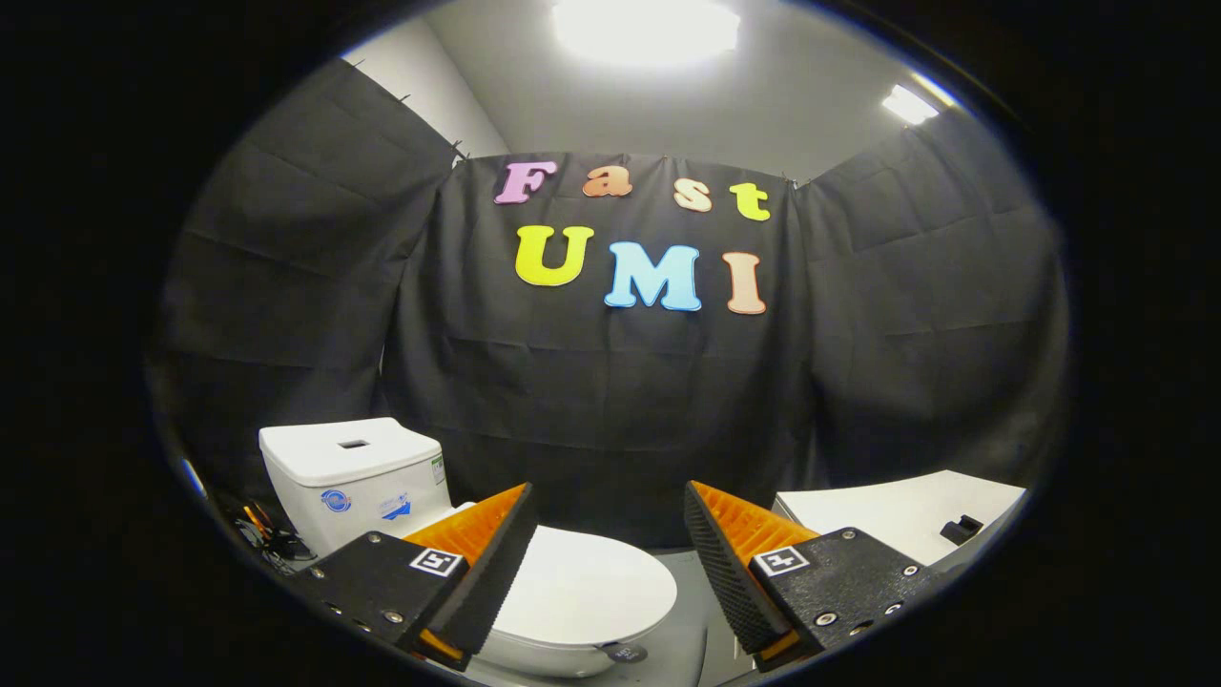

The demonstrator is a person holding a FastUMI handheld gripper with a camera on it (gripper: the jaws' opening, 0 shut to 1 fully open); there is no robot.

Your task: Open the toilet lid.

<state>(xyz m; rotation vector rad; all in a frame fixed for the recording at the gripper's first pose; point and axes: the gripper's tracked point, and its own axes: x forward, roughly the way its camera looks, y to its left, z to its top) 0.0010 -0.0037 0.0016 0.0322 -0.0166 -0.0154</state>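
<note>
So right now the gripper [606, 510] is spread wide with nothing between its fingers, hanging in the air above the toilet lid [582, 587], which is flat down and closed on the bowl. The lid sits just below and between the fingers, partly tucked behind the left one, with the cistern [353, 482] right behind the lid on the left side and a white table [887, 515] off to the lid's right, across a strip of grey floor. Nothing is touching the lid yet. What worries me: the lid looks smooth and glossy, and its front lip sits tight on the bowl, so I'd guess a finger could easily skate over the top instead of hooking under the edge. Since the fingers look off to the lid's right rather than centred on it, a lift from there could catch only a corner and let the lid drop back with a slam. Coming down too steeply might also jam a fingertip into the bowl rim. And if the lid goes up too fast, it'll probably bang into the cistern.
</note>
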